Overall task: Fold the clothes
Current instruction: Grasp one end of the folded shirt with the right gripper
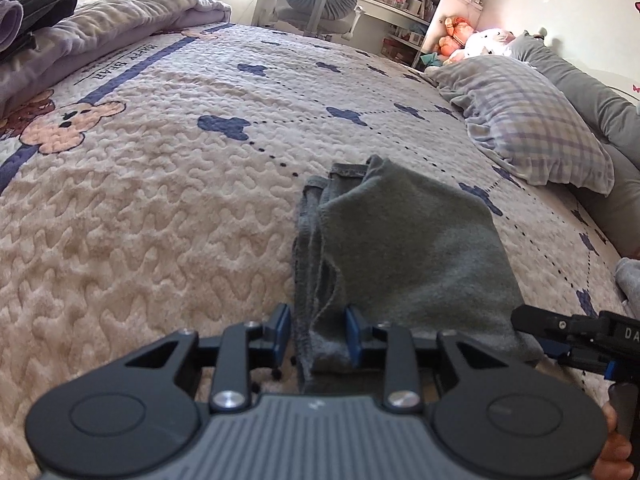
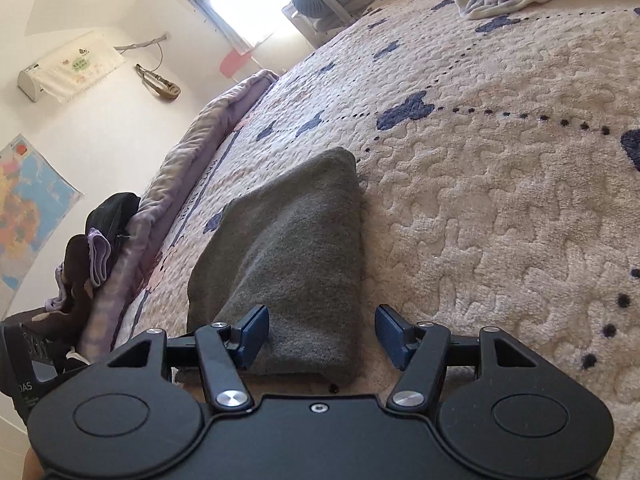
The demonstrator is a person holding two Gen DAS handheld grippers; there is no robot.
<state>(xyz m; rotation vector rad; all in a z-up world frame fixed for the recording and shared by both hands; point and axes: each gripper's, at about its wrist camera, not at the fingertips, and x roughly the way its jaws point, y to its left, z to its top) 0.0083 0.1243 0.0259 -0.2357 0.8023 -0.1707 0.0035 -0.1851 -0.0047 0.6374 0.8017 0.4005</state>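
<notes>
Left wrist: left gripper [image 1: 319,334] ajar astride garment [image 1: 400,248]

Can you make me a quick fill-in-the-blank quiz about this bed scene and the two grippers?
1. The folded garment between the left gripper fingers is ____ in colour.
2. It lies on a quilted ____ patterned with blue shapes.
3. The pillow near the headboard has a ____ pattern.
4. The right gripper jaws stand ____, not pressing on the cloth.

Missing words: grey; bedspread; plaid; open
</notes>
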